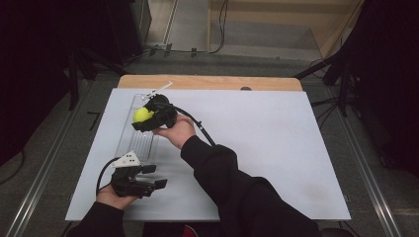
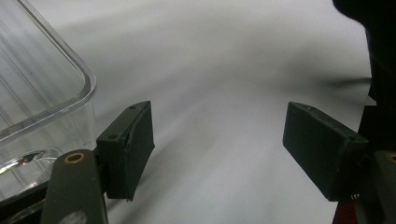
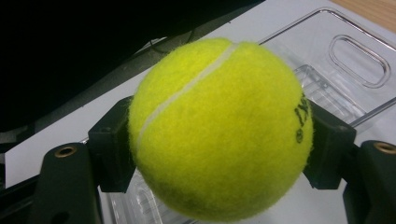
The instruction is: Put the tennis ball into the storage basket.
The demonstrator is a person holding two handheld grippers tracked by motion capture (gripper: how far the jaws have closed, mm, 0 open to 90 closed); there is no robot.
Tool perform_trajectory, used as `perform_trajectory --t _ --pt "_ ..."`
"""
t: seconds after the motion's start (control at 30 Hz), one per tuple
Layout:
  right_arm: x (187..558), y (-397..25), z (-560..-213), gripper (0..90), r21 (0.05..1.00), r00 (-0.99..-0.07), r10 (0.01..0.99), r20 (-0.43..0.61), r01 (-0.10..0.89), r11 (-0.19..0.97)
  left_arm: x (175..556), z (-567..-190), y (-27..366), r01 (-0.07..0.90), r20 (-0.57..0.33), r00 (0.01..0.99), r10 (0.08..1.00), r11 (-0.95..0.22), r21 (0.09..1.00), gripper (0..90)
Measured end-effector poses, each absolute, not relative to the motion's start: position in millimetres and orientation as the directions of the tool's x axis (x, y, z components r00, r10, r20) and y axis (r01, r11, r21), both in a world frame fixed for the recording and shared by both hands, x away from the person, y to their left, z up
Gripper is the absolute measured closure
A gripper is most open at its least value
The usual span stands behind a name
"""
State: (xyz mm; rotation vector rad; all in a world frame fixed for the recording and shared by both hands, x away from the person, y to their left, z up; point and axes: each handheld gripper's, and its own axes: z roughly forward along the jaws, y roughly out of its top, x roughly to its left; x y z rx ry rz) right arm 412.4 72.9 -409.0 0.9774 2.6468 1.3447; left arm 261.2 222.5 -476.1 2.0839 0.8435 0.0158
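A yellow-green tennis ball with a white seam is held above a clear plastic bin at the table's left. My right gripper is shut on the ball, its two black pads pressing the ball's sides. The right hand reaches across from the lower right. My left gripper rests low near the table's front left edge, open, with bare white table between its jaws. The bin's rounded corner shows just left of the left gripper's near pad.
The white board lies over a wooden table top whose strip shows at the back. A dark sleeve crosses the front middle. Black stands and cables line the floor on both sides.
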Motion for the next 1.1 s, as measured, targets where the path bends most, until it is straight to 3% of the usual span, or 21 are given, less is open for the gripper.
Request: perform_trajectory --t 1.1 --pt "409.1 98.7 -433.9 23.7 0.704 -0.808 0.545 0.225 0.521 0.482 260.7 -475.7 222.1 0.559 -0.287 0.773 0.566 -0.392 0.731 25.3"
